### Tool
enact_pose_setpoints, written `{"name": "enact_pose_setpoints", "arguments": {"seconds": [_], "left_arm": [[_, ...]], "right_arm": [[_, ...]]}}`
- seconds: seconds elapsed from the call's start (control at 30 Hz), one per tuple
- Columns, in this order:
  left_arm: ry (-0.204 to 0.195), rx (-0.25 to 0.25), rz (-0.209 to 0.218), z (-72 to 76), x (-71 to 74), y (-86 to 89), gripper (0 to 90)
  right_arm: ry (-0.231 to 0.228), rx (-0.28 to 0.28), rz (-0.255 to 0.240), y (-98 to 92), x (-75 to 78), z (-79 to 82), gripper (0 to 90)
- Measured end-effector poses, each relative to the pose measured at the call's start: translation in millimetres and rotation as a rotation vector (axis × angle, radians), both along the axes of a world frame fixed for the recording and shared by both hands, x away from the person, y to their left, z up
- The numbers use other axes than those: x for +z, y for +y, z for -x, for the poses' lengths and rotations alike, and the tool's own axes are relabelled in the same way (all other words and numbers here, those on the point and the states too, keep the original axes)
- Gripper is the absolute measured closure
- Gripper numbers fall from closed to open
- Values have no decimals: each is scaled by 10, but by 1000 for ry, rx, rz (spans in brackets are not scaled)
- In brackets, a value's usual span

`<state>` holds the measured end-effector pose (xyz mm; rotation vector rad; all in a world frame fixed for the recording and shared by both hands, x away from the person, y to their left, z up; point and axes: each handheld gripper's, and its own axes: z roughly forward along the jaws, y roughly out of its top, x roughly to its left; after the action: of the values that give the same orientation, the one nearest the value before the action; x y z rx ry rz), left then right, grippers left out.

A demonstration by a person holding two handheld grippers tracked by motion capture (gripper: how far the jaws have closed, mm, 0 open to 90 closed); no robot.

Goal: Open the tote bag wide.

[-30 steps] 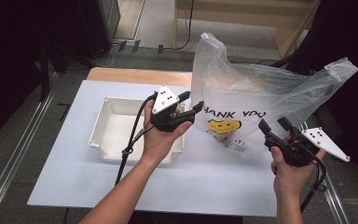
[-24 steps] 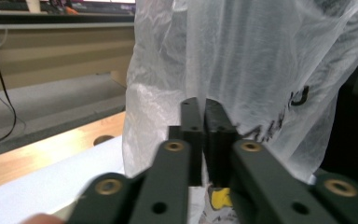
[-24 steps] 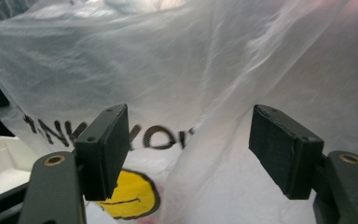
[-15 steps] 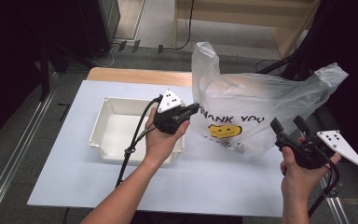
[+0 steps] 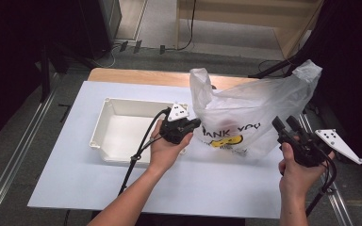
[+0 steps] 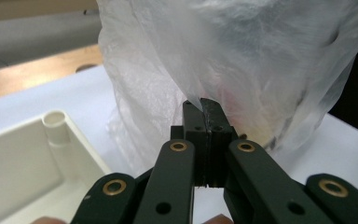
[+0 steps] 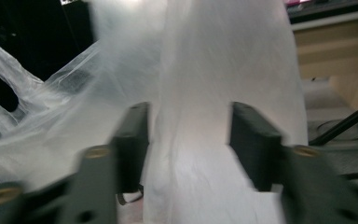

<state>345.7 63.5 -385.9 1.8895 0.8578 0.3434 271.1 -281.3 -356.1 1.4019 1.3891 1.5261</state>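
A white see-through plastic bag [image 5: 245,110], printed with "THANK YOU" and a yellow smiley, stands on the white table sheet [image 5: 75,160]. My left gripper [image 5: 197,124] is at the bag's lower left side. In the left gripper view its jaws [image 6: 204,112] are shut on a fold of the bag's film [image 6: 242,56]. My right gripper [image 5: 284,123] sits at the bag's right side. Its jaws [image 7: 193,140] have just been closing and still stand apart, with a band of the bag's film [image 7: 223,93] between them. That view is blurred.
A white rectangular tray [image 5: 104,123] lies left of the bag, close under my left hand. Bare wood of the table [image 5: 136,75] shows along the far edge. A metal rail [image 5: 339,207] runs down the right side near my right hand.
My left gripper has closed on the bag's film and dropped lower. The bag's top has sunk. The right gripper's jaws widened, then narrowed around the film, with the hand staying put.
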Motion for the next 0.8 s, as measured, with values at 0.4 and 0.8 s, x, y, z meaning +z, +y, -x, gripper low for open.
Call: {"name": "enact_pose_setpoints", "arguments": {"seconds": [0.4,0.8], "left_arm": [[61,29,66,41,-136,112,623],[-136,34,190,163,411,170,323]], "right_arm": [[197,128,45,113,-579,-369,900],[368,255,143,270,-1014,-507,885]]}}
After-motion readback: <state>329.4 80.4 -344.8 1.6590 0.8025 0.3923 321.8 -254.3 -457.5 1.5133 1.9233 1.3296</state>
